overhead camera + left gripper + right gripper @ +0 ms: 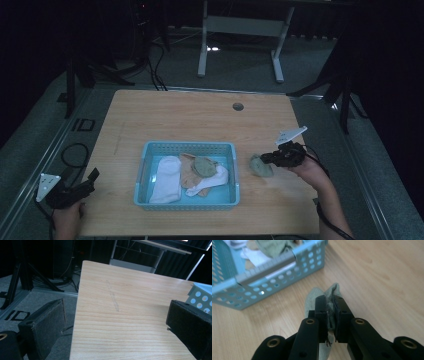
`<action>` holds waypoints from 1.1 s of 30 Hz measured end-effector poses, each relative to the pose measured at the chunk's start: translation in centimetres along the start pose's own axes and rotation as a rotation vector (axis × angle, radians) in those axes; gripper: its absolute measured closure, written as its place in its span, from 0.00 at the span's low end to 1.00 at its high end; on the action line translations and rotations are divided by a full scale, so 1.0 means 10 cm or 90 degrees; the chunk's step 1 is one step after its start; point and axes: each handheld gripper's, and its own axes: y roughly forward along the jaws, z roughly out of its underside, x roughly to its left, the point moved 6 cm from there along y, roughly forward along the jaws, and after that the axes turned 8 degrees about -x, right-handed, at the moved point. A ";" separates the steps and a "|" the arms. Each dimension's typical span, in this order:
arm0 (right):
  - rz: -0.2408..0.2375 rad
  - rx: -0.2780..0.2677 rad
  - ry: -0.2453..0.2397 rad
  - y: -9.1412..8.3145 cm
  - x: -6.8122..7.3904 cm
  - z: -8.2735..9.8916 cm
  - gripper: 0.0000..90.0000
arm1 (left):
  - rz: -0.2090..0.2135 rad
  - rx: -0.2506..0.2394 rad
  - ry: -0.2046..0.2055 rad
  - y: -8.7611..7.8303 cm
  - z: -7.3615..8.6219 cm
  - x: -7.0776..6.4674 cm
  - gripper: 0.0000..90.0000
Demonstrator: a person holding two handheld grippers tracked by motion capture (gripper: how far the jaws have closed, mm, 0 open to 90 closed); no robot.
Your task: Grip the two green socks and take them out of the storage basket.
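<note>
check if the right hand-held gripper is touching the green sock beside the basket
Touching. The right gripper view shows the right hand-held gripper with both jaws pinched shut on a fold of the green sock.

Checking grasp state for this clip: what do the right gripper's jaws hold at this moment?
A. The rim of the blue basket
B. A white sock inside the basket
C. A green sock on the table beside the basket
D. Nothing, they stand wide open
C: in the right gripper view the right gripper is clamped on the green sock, which lies on the table outside the blue basket.
</note>
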 end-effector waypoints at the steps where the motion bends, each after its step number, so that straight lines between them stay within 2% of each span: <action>1: 0.001 0.003 0.003 0.02 -0.01 0.03 0.92 | 0.000 0.000 0.001 0.00 0.00 0.00 0.03; 8: 0.000 0.019 0.036 0.12 -0.09 0.20 0.90 | 0.000 0.000 0.001 0.00 0.00 0.00 0.03; 10: 0.000 0.028 0.032 0.12 -0.09 0.21 0.88 | 0.000 0.000 0.001 0.00 0.00 0.00 0.03; 12: 0.001 0.031 0.030 0.12 -0.10 0.20 0.80 | 0.000 0.000 0.001 0.00 0.00 0.00 0.03; 19: 0.011 0.031 0.019 0.04 -0.10 0.11 0.64 | 0.000 0.000 0.001 0.00 0.00 0.00 0.03; 22: 0.018 0.030 0.018 0.00 -0.10 0.06 0.62 | 0.000 0.000 0.001 0.00 0.00 0.00 0.03; 26: 0.012 0.018 0.022 -0.05 -0.08 -0.02 0.60 | 0.000 0.000 0.001 0.00 0.00 0.00 0.03; 33: -0.008 0.008 -0.002 -0.05 0.05 -0.21 0.59 | 0.000 0.000 0.000 0.00 0.00 0.00 0.03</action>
